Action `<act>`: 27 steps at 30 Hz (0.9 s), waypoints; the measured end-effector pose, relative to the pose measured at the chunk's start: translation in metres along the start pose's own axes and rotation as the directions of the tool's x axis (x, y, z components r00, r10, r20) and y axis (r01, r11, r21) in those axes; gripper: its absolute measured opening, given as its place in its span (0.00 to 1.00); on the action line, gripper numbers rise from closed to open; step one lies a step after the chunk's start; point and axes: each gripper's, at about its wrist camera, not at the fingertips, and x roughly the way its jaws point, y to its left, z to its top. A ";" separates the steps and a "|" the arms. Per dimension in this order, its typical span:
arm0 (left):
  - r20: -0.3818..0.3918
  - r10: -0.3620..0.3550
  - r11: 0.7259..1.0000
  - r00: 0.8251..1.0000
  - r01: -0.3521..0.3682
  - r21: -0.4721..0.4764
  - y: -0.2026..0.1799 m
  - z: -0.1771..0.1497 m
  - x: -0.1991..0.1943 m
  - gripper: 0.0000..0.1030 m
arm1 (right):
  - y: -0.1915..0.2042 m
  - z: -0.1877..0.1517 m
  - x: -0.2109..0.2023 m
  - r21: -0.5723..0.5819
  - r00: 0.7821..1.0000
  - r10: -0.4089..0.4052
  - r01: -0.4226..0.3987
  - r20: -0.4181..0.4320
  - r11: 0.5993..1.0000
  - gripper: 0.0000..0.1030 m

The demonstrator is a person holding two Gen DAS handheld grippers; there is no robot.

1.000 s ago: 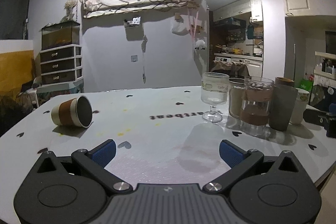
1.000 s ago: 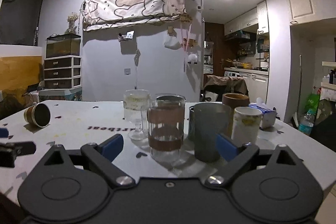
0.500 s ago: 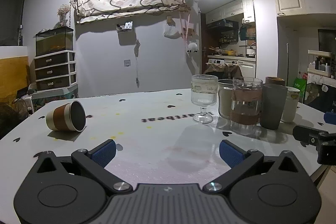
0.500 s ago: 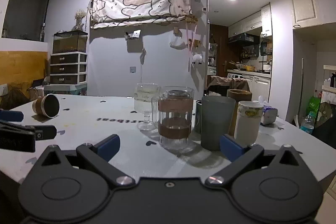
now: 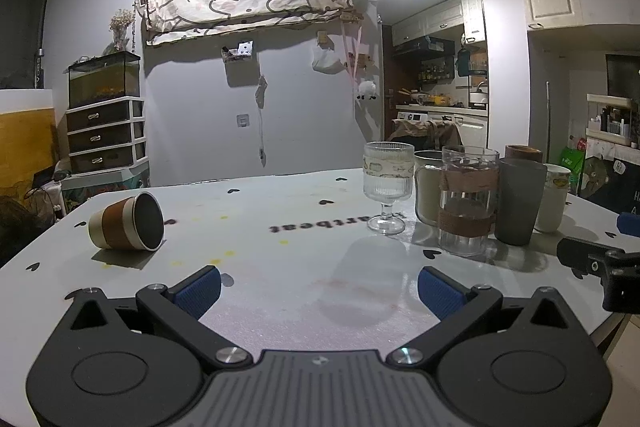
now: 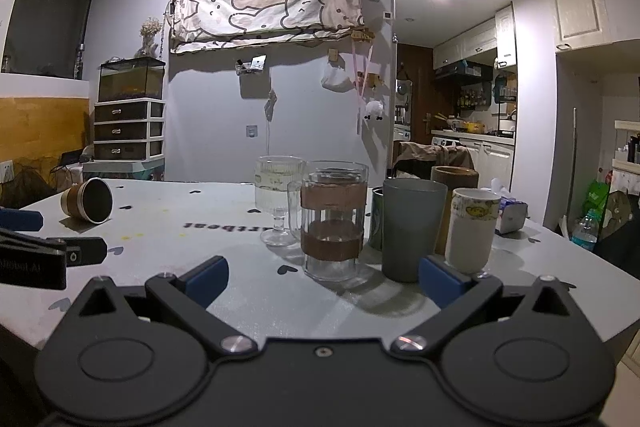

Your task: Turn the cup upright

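A cream cup with a brown band lies on its side on the white table, mouth toward me, at the left. It also shows far left in the right wrist view. My left gripper is open and empty, low over the table's near part, to the right of the cup and well short of it. My right gripper is open and empty, just in front of the upright cups. Each gripper shows at the edge of the other's view.
A cluster of upright vessels stands at the right: a stemmed glass, a glass with brown bands, a grey tumbler, a white cup, a brown cup. A tissue box lies behind them.
Both grippers have shifted a little; the lying cup sits slightly further right and nearer in the left view. The cup has not moved on the table. Both grippers stay open.
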 end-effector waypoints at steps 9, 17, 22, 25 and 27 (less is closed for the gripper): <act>0.001 0.000 1.000 1.000 0.000 0.000 -0.001 0.000 0.000 1.00 | -0.001 0.001 -0.001 0.005 1.000 -0.004 0.004 0.002 1.000 1.00; 0.004 -0.003 1.000 1.000 0.003 -0.001 -0.002 0.001 -0.002 1.00 | -0.002 0.002 -0.002 0.008 1.000 -0.005 0.005 0.002 1.000 1.00; 0.003 -0.004 1.000 1.000 0.004 -0.001 -0.002 0.001 -0.001 1.00 | -0.002 0.002 -0.003 0.008 1.000 -0.007 0.007 0.003 1.000 1.00; 0.004 -0.003 1.000 1.000 0.003 -0.001 -0.002 0.001 -0.001 1.00 | -0.002 0.002 -0.004 0.011 1.000 -0.008 0.008 0.003 1.000 1.00; 0.004 -0.003 1.000 1.000 0.003 0.000 -0.001 0.000 -0.001 1.00 | -0.002 0.002 -0.003 0.009 1.000 -0.008 0.008 0.003 1.000 1.00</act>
